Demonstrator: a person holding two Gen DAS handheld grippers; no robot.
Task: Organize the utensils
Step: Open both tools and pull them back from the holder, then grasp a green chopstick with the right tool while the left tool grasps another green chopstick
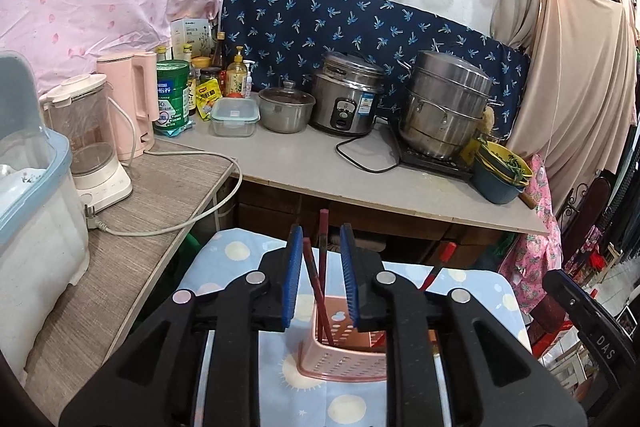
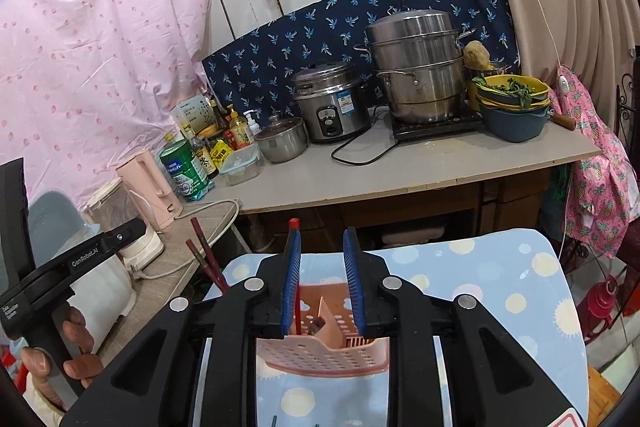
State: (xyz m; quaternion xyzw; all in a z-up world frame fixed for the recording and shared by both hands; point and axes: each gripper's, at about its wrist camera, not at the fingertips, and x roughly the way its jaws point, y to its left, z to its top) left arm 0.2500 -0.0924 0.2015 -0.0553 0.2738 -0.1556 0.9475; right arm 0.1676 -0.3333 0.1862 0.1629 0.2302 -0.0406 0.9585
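A pink perforated utensil holder (image 1: pixel 344 359) (image 2: pixel 320 355) stands on a light blue dotted cloth (image 1: pixel 224 259) (image 2: pixel 500 287). In the left wrist view my left gripper (image 1: pixel 322 279) is open just above it. Two dark red chopsticks (image 1: pixel 321 247) stand in the holder between the blue pads, and neither pad presses on them. My right gripper (image 2: pixel 322 275) is open too. A red-tipped stick (image 2: pixel 297 291) stands in the holder, leaning beside its left pad (image 2: pixel 292 267). The dark chopsticks (image 2: pixel 204 255) and the left gripper's body (image 2: pixel 80 259), held by a hand (image 2: pixel 60 359), show at the left.
A grey counter (image 1: pixel 320 163) behind carries a rice cooker (image 1: pixel 346 99), a steel steamer pot (image 1: pixel 444 107), stacked bowls (image 1: pixel 500 175), bottles and a lidded box. On the side table (image 1: pixel 152 195) stand two kettles (image 1: pixel 96 139), a loose cable and a plastic bin (image 1: pixel 32 195).
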